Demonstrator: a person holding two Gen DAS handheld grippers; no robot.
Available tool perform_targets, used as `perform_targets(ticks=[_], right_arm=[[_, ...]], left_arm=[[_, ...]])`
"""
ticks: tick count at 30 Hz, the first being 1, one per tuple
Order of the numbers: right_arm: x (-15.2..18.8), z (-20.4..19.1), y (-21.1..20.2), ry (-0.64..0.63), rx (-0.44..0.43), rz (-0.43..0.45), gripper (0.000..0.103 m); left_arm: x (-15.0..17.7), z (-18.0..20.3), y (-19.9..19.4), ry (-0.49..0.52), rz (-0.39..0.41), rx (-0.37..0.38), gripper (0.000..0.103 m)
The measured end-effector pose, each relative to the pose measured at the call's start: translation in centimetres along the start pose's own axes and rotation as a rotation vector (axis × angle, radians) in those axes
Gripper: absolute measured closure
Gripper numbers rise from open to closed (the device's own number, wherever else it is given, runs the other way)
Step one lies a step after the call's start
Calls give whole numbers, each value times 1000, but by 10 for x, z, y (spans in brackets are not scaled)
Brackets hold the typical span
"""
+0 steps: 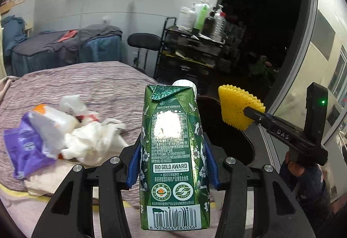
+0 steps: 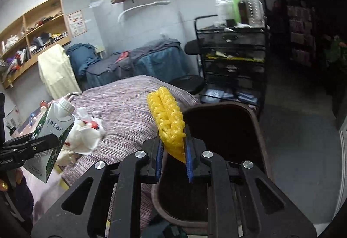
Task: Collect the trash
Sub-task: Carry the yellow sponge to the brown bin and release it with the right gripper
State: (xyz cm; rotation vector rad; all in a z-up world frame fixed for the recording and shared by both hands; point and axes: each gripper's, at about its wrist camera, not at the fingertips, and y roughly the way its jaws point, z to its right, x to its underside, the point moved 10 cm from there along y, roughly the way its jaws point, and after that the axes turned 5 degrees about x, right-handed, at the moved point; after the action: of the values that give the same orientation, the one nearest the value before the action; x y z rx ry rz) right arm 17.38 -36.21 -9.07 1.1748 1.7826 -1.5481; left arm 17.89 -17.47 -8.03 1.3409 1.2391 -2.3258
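My left gripper (image 1: 172, 147) is shut on a green milk carton (image 1: 173, 151) with a white cap, held upright above the bed edge; the carton also shows in the right wrist view (image 2: 53, 129). My right gripper (image 2: 173, 151) is shut on a yellow foam net (image 2: 168, 123) and holds it over the open dark brown trash bin (image 2: 256, 136). In the left wrist view the net (image 1: 239, 106) and the bin (image 1: 208, 103) sit right of the carton. More trash lies on the bed: a purple wrapper (image 1: 26, 147), white crumpled plastic bags (image 1: 93, 142) and an orange-capped bottle (image 1: 52, 116).
The bed has a striped purple cover (image 1: 97, 86). A black wire cart with bottles (image 2: 234, 60) stands behind the bin, with a black stool (image 2: 188, 84) beside it. Another covered bed (image 1: 65, 49) and wall shelves (image 2: 32, 32) lie farther back.
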Motion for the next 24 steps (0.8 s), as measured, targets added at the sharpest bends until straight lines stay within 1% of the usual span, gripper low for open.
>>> perform_targets(ticks=[7, 12, 17, 18, 19, 20, 21, 22, 24], right_arm=[[30, 36, 21, 64, 66, -83, 85], [46, 48, 43, 103, 88, -147, 85], [60, 55, 63, 113, 111, -193, 84], [63, 57, 66, 115, 116, -200, 81], [66, 58, 69, 115, 121, -208, 72], [68, 59, 71, 115, 124, -212, 66], [70, 58, 71, 119, 127, -213, 55], [72, 59, 71, 120, 130, -209, 47], [70, 57, 68, 109, 135, -195, 42]], left_arm=[[2, 30, 29, 38, -39, 28, 54], [3, 39, 42, 43, -63, 41, 54], [5, 44, 49, 41, -84, 56, 54], [5, 46, 50, 45, -86, 55, 54], [6, 47, 51, 47, -89, 54, 54], [7, 47, 52, 49, -93, 54, 54], [8, 48, 53, 50, -97, 54, 54], [10, 48, 54, 51, -100, 54, 54], [11, 49, 56, 49, -107, 53, 54]])
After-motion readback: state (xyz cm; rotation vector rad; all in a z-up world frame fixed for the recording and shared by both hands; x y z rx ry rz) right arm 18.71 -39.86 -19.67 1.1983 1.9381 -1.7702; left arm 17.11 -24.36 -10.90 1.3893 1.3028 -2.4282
